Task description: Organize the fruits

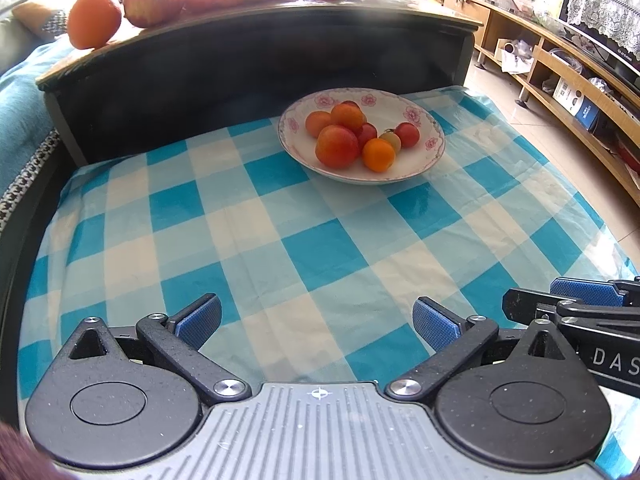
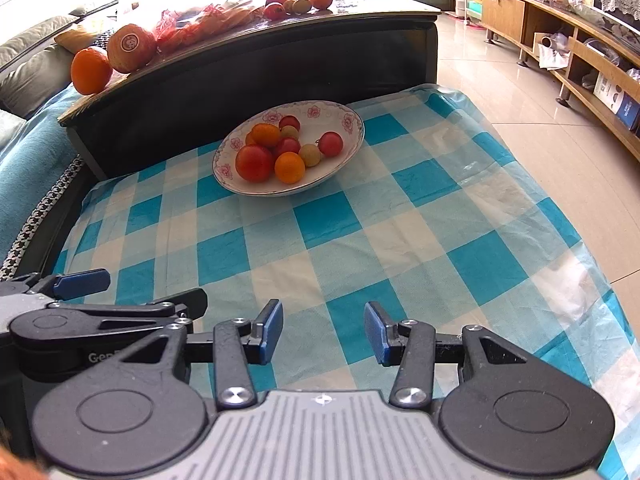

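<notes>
A white bowl (image 1: 430,148) with pink flowers on its rim sits at the far side of the worktop, on a blue and white checked cloth (image 1: 312,248), and holds a pile of small round fruits (image 1: 352,136): several red, several orange, and one pale yellow-green. Behind the bowl a higher dark table (image 2: 256,52) carries an orange (image 2: 91,71), a netted apple (image 2: 131,49) with a sticker beside it, a red bag and more fruit farther back. The left gripper (image 1: 318,322) is spread wide and empty over the near cloth, well apart from the bowl. The right gripper (image 2: 323,330) sits just beside it, its blue pads apart with nothing between them.
</notes>
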The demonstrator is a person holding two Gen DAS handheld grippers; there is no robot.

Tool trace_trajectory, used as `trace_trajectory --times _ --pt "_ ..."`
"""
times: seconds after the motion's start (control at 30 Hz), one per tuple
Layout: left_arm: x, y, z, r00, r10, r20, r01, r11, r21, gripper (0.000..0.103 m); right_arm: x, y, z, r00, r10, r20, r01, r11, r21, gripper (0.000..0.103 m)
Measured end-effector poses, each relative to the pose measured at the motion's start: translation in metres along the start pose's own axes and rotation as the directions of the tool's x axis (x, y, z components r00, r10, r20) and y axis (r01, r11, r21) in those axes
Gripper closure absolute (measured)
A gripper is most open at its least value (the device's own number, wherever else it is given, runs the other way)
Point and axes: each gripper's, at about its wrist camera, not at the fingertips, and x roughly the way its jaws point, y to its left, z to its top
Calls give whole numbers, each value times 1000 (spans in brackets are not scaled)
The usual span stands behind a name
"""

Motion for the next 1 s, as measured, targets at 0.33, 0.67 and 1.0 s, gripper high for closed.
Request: trace_trajectory --times 0.33,0.67,1.0 --pt "-2 2 -9 1000 -1 -15 1 1000 -16 0 -8 -3 -11 1000 -25 -11 25 1000 6 55" --pt "-10 -4 -16 1000 -15 -9 15 1000 8 0 -12 -5 -21 999 -43 -30 44 999 9 55" --pt "-16 -6 -21 1000 -22 2 22 1000 20 0 -21 -1 -27 999 -39 -15 39 999 7 54"
